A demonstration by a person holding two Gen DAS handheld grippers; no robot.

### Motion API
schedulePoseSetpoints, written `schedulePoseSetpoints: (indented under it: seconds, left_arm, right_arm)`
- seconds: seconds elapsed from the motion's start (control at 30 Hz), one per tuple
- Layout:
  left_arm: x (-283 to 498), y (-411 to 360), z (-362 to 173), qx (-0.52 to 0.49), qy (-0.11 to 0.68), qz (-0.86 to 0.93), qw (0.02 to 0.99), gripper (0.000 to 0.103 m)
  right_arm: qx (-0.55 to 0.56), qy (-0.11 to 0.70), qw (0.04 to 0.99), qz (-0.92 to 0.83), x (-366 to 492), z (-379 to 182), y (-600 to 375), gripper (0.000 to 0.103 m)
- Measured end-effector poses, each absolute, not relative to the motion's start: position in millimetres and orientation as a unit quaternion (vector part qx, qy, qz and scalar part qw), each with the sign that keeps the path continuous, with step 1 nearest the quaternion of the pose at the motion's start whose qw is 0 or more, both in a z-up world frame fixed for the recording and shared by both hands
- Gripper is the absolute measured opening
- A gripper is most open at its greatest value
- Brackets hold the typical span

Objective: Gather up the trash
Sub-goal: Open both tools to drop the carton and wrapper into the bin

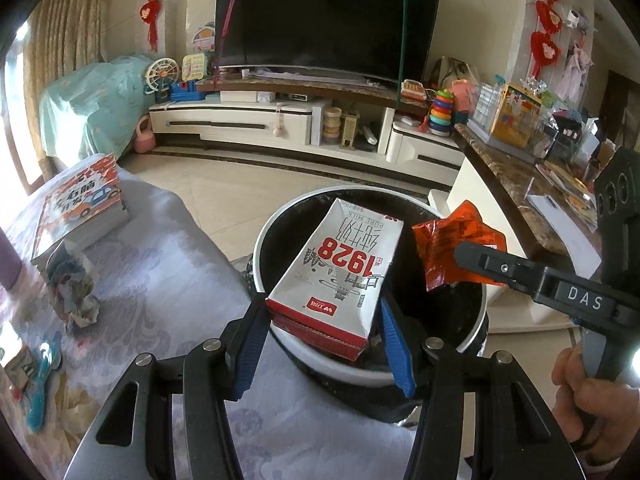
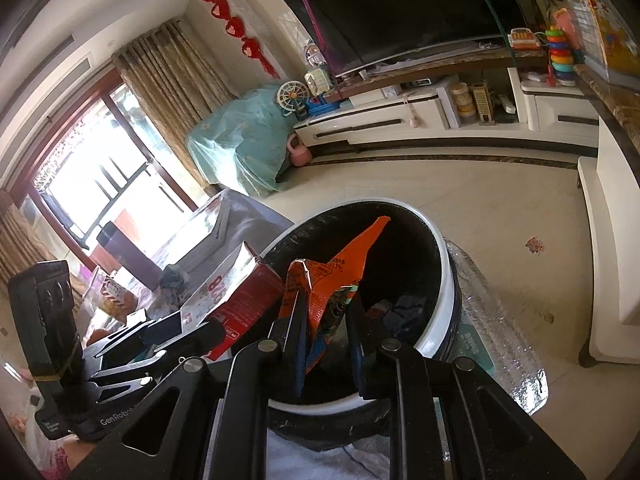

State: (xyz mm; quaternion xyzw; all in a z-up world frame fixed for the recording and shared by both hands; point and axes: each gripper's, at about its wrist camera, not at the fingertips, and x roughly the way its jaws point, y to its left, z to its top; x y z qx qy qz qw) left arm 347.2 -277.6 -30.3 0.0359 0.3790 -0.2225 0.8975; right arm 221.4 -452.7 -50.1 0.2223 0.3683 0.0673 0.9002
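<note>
Left gripper [image 1: 324, 320] has its blue pads clamped on the near end of the milk carton [image 1: 340, 268], one pad on each side, the jaws spread only as wide as the carton. The carton's bottom edge and lower red face are partly hidden behind the fingers. Its long axis runs away from the camera and tilts up, far end out over the black mouth of the trash bin [image 1: 472, 332], the printing upside down in this view.

Over to the right gripper [image 2: 324, 320]: jaws nearly together, pinching the orange snack wrapper [image 2: 340, 272]. The wrapper's lower part vanishes between the fingers; its torn point sticks up and away, over the bin opening. What lies deep inside the bin is dark and hard to make out.

Beside the bin, on the patterned cloth [image 1: 168, 272], a crumpled paper wad [image 1: 74, 292] sits near a boxed puzzle [image 1: 80, 204].
</note>
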Motion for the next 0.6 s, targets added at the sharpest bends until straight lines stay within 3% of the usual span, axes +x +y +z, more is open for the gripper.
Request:
schedulePoseSetpoints:
  seconds: [0.6]
  left_arm:
    - [378.2, -298.7, -37.5, 0.033, 0.398, -0.221, 0.890, 0.054]
  right_arm:
    - [0.212, 0.389, 0.895, 0.057, 238.0, -56.0, -457.1, 0.022]
